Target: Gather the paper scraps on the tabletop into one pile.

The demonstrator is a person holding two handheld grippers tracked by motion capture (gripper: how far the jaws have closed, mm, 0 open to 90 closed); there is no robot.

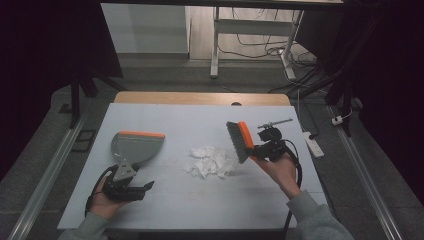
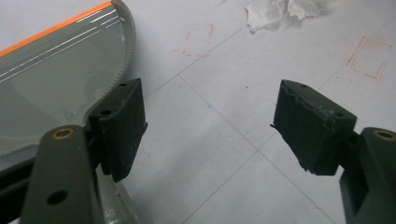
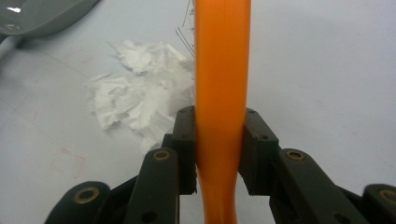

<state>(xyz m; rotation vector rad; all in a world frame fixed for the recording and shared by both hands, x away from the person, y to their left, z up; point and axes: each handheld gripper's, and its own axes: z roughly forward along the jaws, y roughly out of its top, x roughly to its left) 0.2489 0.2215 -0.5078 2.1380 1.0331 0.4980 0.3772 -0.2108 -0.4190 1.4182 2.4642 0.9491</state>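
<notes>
Right gripper point(image 3: 218, 154): jaws clamped on the orange handle of a hand brush point(image 1: 241, 141), held tilted above the table with its dark bristles facing the paper scraps point(image 1: 212, 161). Left gripper point(image 2: 210, 126): jaws spread wide, nothing between them, resting on the table just beside the grey dustpan point(image 1: 136, 146), whose handle end lies against one jaw. Brush: light, stiff plastic handle, smooth and likely a little slippery; the grip sits on the narrow part of the handle, which looks a sound place to hold. Scraps: a loose white pile near the middle of the table point(image 1: 165, 205), between dustpan and brush; very light, soft, liable to scatter under a quick stroke. Dustpan: light, rigid, orange lip turned away from the person; best taken by its handle. Room: bare tabletop all round the pile; table edges well apart from it, the right edge nearest the brush.
</notes>
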